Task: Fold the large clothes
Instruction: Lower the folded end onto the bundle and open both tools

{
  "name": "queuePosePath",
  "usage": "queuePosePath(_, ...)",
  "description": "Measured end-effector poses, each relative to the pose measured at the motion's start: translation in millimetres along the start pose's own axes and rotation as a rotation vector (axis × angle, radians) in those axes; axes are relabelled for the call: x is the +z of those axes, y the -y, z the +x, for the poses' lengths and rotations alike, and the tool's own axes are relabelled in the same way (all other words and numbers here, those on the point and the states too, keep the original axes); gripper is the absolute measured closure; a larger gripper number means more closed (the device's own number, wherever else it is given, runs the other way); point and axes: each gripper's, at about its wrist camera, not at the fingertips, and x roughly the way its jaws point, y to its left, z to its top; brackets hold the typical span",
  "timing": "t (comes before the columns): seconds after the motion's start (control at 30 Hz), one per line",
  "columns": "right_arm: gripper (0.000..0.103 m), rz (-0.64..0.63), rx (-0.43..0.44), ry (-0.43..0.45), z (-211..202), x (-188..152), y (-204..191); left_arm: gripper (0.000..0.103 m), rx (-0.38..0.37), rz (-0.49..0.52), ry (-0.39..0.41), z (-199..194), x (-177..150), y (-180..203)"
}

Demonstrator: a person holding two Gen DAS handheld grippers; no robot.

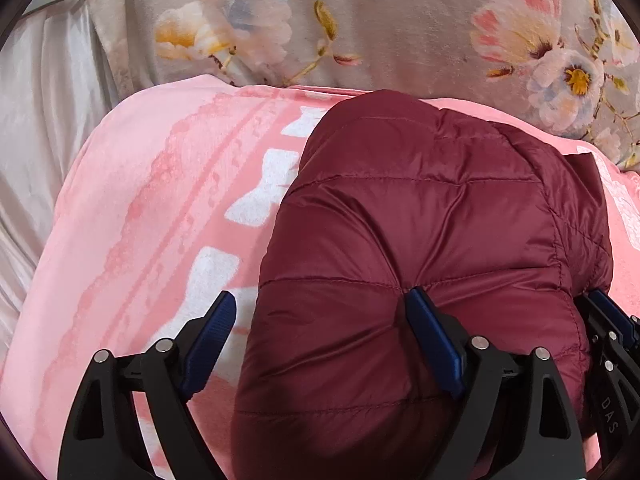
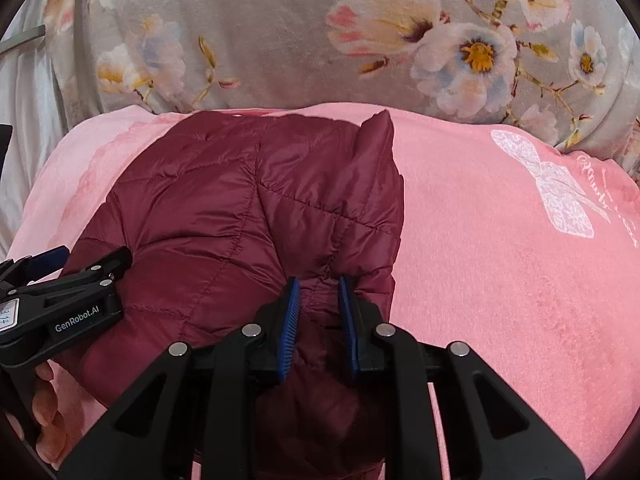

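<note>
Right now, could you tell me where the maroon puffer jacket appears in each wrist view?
Left wrist view: the maroon puffer jacket fills the centre and lower right.
Right wrist view: the jacket lies centre-left, running to the bottom edge.
Shared landmark: the pink blanket beneath it.

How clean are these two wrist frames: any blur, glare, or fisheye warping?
Left wrist: sharp, soft sheen on the maroon jacket, pink blanket bowed by the fisheye, dark corners. Right wrist: equally sharp, floral cover curved along the top, shadow under the right gripper.
</note>
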Motion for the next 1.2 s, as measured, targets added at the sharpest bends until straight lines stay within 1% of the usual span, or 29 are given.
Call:
queuePosePath(0.17,0.084,0.018,0.020,-0.027,5,-2,3,0.014,-0.009,-0.025,0.029,5,-11,-1)
queuePosePath(0.37,0.083,0.023,0.024,-0.042,8,-1,5,0.014,0.004,-0.012,0.024,8,-12,2)
queuePosePath(0.6,0.083,0.026,0.024,-0.053,9,0,6,0.014,-0.002,-0.005,0.003,14,-12,4)
queuePosePath(0.8,0.083,0.045,0.048,-0.057,11,0,9,0.014,0.018,0.012,0.006,14,-13,8)
queuePosePath(1.03,0.083,0.038,0.043,-0.058,11,0,9,0.014,0.025,0.018,0.008,14,-13,9)
queuePosePath(1.2,0.083,0.018,0.019,-0.060,11,0,6,0.014,0.026,0.017,0.005,14,-13,9)
